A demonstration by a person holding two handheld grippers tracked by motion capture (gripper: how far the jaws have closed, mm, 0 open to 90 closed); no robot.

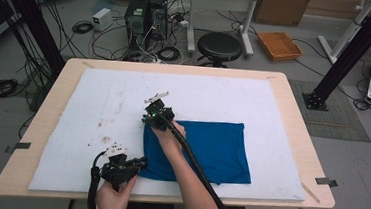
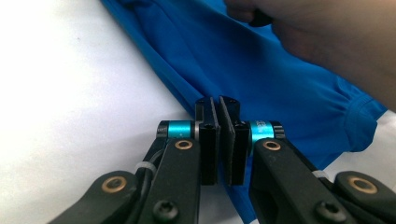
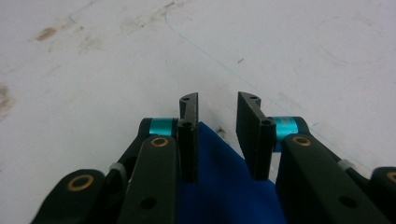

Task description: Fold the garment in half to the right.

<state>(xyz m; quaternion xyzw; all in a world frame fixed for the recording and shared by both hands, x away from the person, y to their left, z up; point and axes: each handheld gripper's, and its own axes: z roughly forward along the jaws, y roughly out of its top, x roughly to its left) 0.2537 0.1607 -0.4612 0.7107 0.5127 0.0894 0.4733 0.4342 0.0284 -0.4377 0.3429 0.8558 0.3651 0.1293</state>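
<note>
Cloth (image 1: 205,148) corner pinched by left gripper (image 2: 219,135); right gripper (image 3: 217,123) apparently parted.

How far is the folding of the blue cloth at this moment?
The blue cloth already lies as a flat rectangle on the white mat, so it looks folded at least once. In hand: the left gripper is shut on the cloth's near left edge, while the right gripper stands open over the far left corner, the cloth between its jaws, not yet pinched. Left: closing on that corner and probably another fold.
</note>
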